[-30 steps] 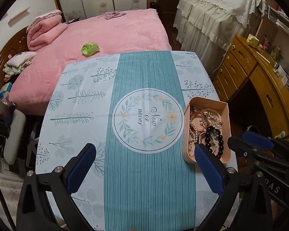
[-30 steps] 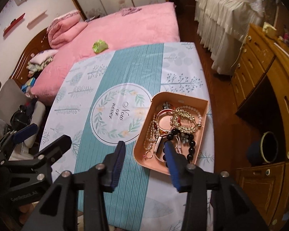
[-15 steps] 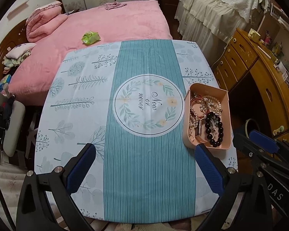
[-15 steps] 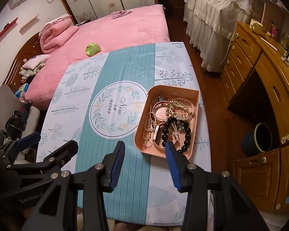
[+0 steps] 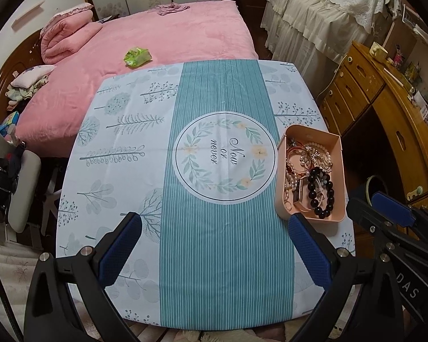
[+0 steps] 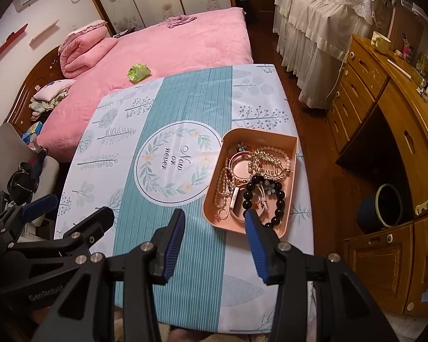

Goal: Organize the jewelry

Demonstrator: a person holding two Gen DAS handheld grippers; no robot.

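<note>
Your left gripper (image 5: 214, 233) hangs spread wide over the near middle of the tablecloth (image 5: 214, 256), nothing between its pads. Your right gripper (image 6: 215, 222) is parted too, empty, above the near edge of the pink tray (image 6: 292, 171). The tray sits on the table's right side, heaped with jewelry: a black bead bracelet (image 6: 279, 199), pearl strands (image 6: 222, 182), a gold comb (image 6: 268, 159)

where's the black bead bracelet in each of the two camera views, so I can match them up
Left wrist view: the black bead bracelet lies at the near end of the pink tray, right of centre, just beyond the left gripper.
Right wrist view: the bracelet is lower centre-right, just beyond the right gripper.
Shared landmark: the round wreath print on the tablecloth, left of the tray.
</note>
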